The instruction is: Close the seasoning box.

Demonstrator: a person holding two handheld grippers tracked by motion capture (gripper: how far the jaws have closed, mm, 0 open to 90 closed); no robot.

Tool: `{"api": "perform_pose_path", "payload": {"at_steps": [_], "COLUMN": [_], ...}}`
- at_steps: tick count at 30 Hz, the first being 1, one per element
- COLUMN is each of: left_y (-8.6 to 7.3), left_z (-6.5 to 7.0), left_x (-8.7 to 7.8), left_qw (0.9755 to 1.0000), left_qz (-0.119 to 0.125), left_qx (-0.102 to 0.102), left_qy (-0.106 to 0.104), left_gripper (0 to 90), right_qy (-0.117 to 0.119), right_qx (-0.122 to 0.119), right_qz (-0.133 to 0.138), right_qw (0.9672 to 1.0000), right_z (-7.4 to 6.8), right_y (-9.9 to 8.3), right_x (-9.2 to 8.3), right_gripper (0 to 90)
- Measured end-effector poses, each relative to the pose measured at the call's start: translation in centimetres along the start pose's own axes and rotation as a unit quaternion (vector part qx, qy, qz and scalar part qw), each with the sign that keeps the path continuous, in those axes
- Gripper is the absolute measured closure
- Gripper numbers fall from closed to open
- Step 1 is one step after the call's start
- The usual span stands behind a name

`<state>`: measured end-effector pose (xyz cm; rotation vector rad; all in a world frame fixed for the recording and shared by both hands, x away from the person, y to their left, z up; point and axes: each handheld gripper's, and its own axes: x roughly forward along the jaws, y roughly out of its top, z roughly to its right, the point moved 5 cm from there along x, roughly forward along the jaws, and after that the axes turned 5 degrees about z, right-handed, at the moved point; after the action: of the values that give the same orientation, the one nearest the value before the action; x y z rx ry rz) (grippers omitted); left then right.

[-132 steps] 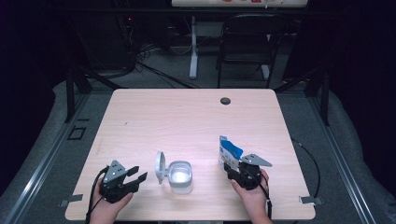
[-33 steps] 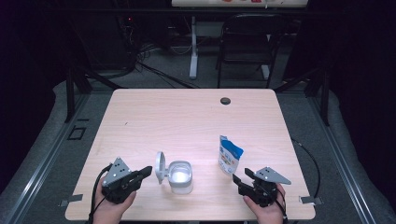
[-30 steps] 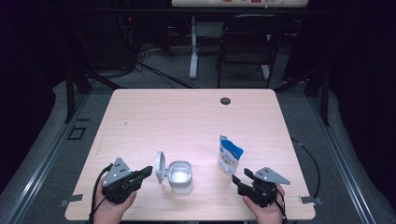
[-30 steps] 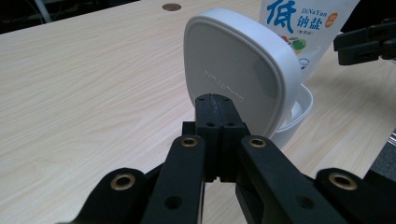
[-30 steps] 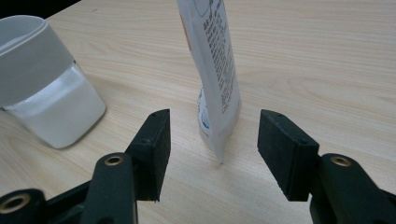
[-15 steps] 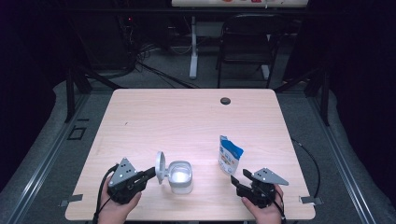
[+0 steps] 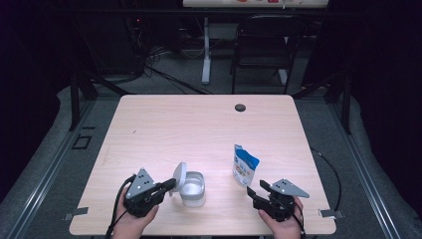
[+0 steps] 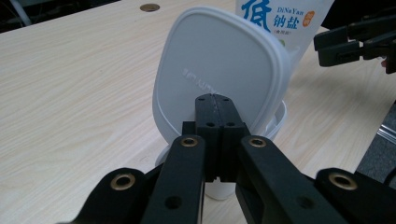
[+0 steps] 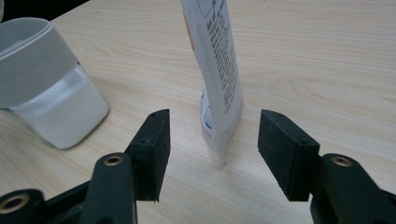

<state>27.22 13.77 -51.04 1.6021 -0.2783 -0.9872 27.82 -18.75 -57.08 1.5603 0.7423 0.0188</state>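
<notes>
1. My left fingers are pressed flat together with nothing between them, their tips right at the back of the raised lid of the white tub.
2. That tub sits near the front edge of the desk, between my two hands, with its lid standing up on the side nearer my left hand.
3. The lid looks like thin, smooth plastic: light, a little springy and probably slippery. I judge a push low on its back would tip it shut, while a hard shove might slide the whole tub.
4. My right fingers stand wide apart and hold nothing. The pouch stands upright just ahead of them, its bottom corner in line with the gap.
5. The pouch seems soft and glossy, with loose contents settled low. I would take it across its flat faces around the middle, firmly enough not to slip, yet gently so it does not buckle.
</notes>
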Motion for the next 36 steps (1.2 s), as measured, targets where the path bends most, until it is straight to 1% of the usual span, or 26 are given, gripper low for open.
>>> {"api": "perform_pose_path", "payload": {"at_steps": [1,3,6,11,15,21,28,29,30,31,32,33,34,35,36], "left_y": [-0.1,-0.1,-0.1,0.0,0.0,-0.1,-0.2,-0.2,-0.3,-0.3,-0.3,-0.4,-0.5,-0.6,-0.7], "left_z": [0.1,0.1,0.1,-0.1,-0.2,-0.5,-1.3,-1.4,-1.5,-1.7,-1.8,-1.9,-2.1,-2.3,-2.4], "left_x": [0.1,0.2,0.1,0.1,-0.1,-0.6,-1.3,-1.4,-1.5,-1.6,-1.8,-1.8,-2.0,-2.0,-2.1], "left_qw": [1.0000,1.0000,1.0000,1.0000,1.0000,0.9999,0.9996,0.9995,0.9995,0.9992,0.9990,0.9988,0.9986,0.9984,0.9983], "left_qz": [-0.003,-0.002,-0.004,0.000,0.000,0.000,0.001,0.006,0.003,0.009,0.007,0.012,0.008,0.011,0.008], "left_qx": [0.001,0.001,0.001,0.000,0.002,0.001,-0.006,-0.009,-0.008,-0.012,-0.011,-0.012,-0.012,-0.014,-0.016], "left_qy": [-0.001,-0.002,-0.001,0.002,0.007,0.015,0.026,0.028,0.032,0.036,0.042,0.047,0.050,0.054,0.056], "left_gripper": [90.0,90.0,90.0,90.0,90.0,86.6,76.0,73.6,71.5,68.6,65.0,62.8,60.8,59.4,59.1], "right_qy": [0.000,-0.002,-0.001,-0.001,-0.001,-0.001,0.000,0.000,0.001,0.001,0.001,0.000,-0.001,-0.001,-0.001], "right_qx": [0.000,-0.003,0.001,0.001,0.001,0.002,0.004,0.004,0.006,0.005,0.006,0.008,0.008,0.008,0.008], "right_qz": [0.000,-0.004,0.001,0.001,0.002,-0.001,0.001,0.003,0.005,0.005,0.005,0.006,0.006,0.006,0.005], "right_qw": [1.0000,1.0000,1.0000,1.0000,1.0000,1.0000,1.0000,1.0000,1.0000,1.0000,1.0000,0.9999,1.0000,0.9999,1.0000], "right_z": [0.0,0.1,0.2,0.2,0.2,0.3,0.2,0.2,0.2,0.2,0.3,0.3,0.3,0.4,0.4], "right_y": [0.0,-0.1,0.0,0.0,0.1,0.0,0.1,0.1,0.1,0.1,0.2,0.2,0.2,0.2,0.2], "right_x": [0.0,0.0,0.0,-0.1,-0.1,-0.1,-0.2,-0.2,-0.2,-0.3,-0.3,-0.3,-0.3,-0.4,-0.4], "right_gripper": [44.1,44.1,44.1,44.1,44.0,43.9,43.7,43.7,43.7,43.7,43.7,43.7,43.7,43.7,43.7]}}
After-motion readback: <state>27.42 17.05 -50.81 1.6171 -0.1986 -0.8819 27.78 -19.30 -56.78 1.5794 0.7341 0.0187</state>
